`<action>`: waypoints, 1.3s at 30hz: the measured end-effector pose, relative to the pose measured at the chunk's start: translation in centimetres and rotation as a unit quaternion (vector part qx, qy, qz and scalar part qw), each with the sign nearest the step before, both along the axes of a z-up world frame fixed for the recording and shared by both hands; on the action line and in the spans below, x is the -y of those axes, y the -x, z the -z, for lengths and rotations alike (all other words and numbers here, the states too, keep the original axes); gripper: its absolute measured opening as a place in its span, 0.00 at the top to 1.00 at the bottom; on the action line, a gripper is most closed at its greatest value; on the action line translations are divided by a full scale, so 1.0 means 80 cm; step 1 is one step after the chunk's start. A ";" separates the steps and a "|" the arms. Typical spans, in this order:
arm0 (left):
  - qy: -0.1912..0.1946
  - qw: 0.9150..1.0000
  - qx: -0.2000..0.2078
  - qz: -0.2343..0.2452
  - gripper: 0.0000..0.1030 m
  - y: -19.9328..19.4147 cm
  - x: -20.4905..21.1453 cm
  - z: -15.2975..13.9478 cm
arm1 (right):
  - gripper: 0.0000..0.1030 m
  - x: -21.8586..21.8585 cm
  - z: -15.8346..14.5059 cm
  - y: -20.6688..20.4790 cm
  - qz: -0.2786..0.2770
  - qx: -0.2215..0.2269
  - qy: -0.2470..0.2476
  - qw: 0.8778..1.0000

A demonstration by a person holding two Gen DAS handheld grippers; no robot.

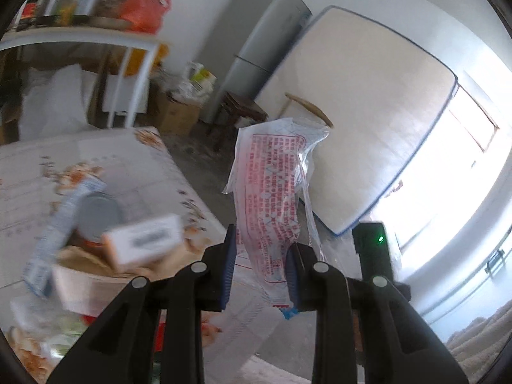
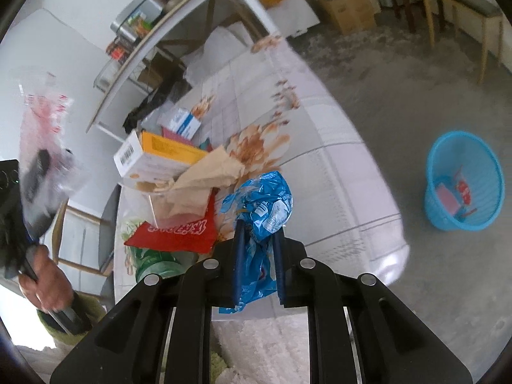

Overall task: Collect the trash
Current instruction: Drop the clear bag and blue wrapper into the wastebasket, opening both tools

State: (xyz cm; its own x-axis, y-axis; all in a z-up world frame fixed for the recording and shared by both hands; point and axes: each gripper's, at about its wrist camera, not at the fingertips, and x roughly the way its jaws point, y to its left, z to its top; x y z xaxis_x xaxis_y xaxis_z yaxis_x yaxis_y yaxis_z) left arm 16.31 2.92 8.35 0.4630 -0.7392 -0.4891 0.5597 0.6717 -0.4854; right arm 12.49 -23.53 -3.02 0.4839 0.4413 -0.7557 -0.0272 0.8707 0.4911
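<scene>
My left gripper [image 1: 260, 240] is shut on a clear plastic wrapper with red print [image 1: 272, 185] and holds it up in the air off the table's corner; the wrapper also shows blurred at the far left of the right wrist view [image 2: 44, 128]. My right gripper [image 2: 258, 230] is shut on a crumpled blue plastic wrapper [image 2: 262, 204] above the table's near edge. A blue mesh trash basket [image 2: 464, 182] stands on the floor to the right, with a few scraps inside.
A pile of trash lies on the floral tablecloth [image 2: 320, 134]: a white and yellow box [image 2: 153, 156], brown paper [image 2: 204, 179], a red packet [image 2: 179, 230], a blue and white box [image 2: 185, 121]. A shelf table [image 1: 96, 38], a cardboard box [image 1: 179, 115], a fridge [image 1: 256, 48] and a leaning mattress [image 1: 368, 112] stand behind.
</scene>
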 end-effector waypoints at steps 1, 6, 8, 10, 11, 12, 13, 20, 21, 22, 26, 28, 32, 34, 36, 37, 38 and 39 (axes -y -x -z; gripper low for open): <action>-0.003 1.000 -0.002 0.007 0.74 0.002 0.013 0.004 | 0.86 0.006 -0.002 0.003 0.006 0.003 -0.002 1.000; -0.017 0.999 -0.031 0.041 0.74 -0.007 0.078 0.025 | 0.86 0.053 -0.008 0.018 0.052 0.017 -0.005 0.999; -0.023 0.997 -0.045 0.061 0.74 -0.018 0.105 0.034 | 0.86 0.077 -0.007 0.024 0.074 0.019 -0.007 0.997; -0.033 0.994 -0.064 0.081 0.73 -0.031 0.134 0.045 | 0.86 0.103 -0.004 0.029 0.099 0.019 -0.016 0.995; -0.037 0.992 -0.077 0.095 0.73 -0.038 0.152 0.051 | 0.86 0.123 0.001 0.033 0.120 0.016 -0.019 0.992; -0.043 0.990 -0.086 0.102 0.73 -0.044 0.166 0.056 | 0.86 0.137 0.005 0.035 0.135 0.013 -0.023 0.991; -0.048 0.988 -0.092 0.110 0.72 -0.049 0.179 0.061 | 0.86 0.148 0.009 0.036 0.147 0.011 -0.029 0.989; -0.114 0.965 -0.151 0.181 0.72 -0.093 0.307 0.104 | 0.85 0.250 0.061 0.043 0.243 -0.027 -0.081 0.966; -0.128 0.961 -0.159 0.188 0.71 -0.099 0.326 0.115 | 0.85 0.265 0.073 0.039 0.253 -0.035 -0.091 0.963; -0.151 0.954 -0.170 0.197 0.71 -0.108 0.354 0.130 | 0.85 0.273 0.081 0.036 0.259 -0.039 -0.097 0.960; -0.203 0.936 -0.191 0.214 0.71 -0.131 0.425 0.180 | 0.85 0.325 0.128 0.016 0.298 -0.069 -0.124 0.944; -0.218 0.931 -0.199 0.214 0.69 -0.143 0.456 0.202 | 0.85 0.347 0.149 0.004 0.313 -0.077 -0.132 0.937; -0.230 0.929 -0.208 0.201 0.38 -0.170 0.509 0.240 | 0.71 0.392 0.196 -0.021 0.348 -0.083 -0.159 0.920; -0.249 0.930 -0.201 0.182 0.28 -0.174 0.527 0.255 | 0.59 0.410 0.226 -0.028 0.366 -0.101 -0.163 0.910; -0.250 0.930 -0.204 0.175 0.27 -0.175 0.535 0.268 | 0.58 0.420 0.246 -0.024 0.380 -0.113 -0.173 0.902; -0.245 0.931 -0.208 0.173 0.25 -0.174 0.536 0.271 | 0.58 0.423 0.253 -0.022 0.382 -0.117 -0.181 0.899; -0.238 0.932 -0.211 0.175 0.25 -0.173 0.535 0.272 | 0.58 0.424 0.261 -0.016 0.388 -0.122 -0.188 0.894; -0.231 0.933 -0.213 0.178 0.25 -0.173 0.533 0.271 | 0.58 0.424 0.264 -0.010 0.392 -0.123 -0.190 0.892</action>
